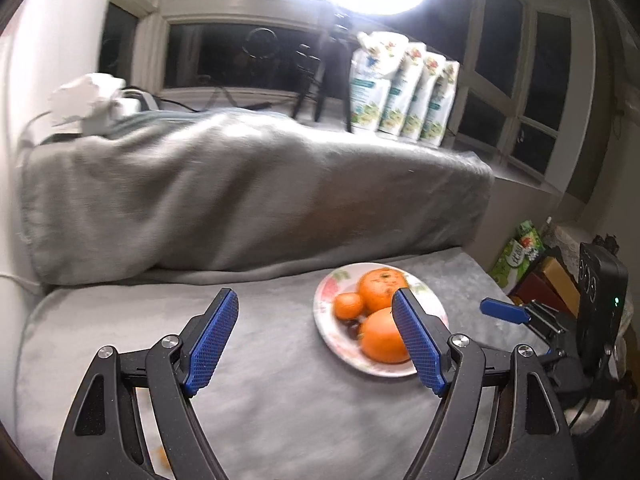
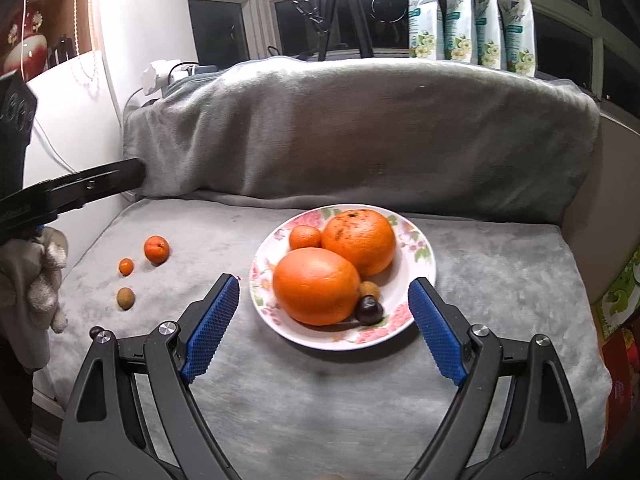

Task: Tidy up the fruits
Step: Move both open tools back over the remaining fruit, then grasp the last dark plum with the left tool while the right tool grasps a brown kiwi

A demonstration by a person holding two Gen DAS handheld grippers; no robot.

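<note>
Both my tongs gape wide with nothing in them, over a grey blanketed cushion.

My right tongs [image 2: 324, 292] hang just before the floral plate [image 2: 416, 276], which holds two big oranges [image 2: 316, 286], a small mandarin [image 2: 305, 237], a dark round fruit [image 2: 369, 310] and a brownish one [image 2: 369, 289]. Off to the left on the blanket [image 2: 500, 280] lie three loose fruits: mandarin [image 2: 156, 249], tiny orange fruit [image 2: 126, 267], brown fruit [image 2: 125, 298]. My left tongs [image 1: 316, 312] hover left of the plate [image 1: 326, 322].

My left claw [image 1: 316, 336] and right claw [image 2: 324, 328] look alike: matte black forked arms, silver round screws at the pivots, blue cross-hatched rubber pads [image 2: 212, 328]. My left hand wears a pale grey knitted glove [image 2: 36, 280].
</note>
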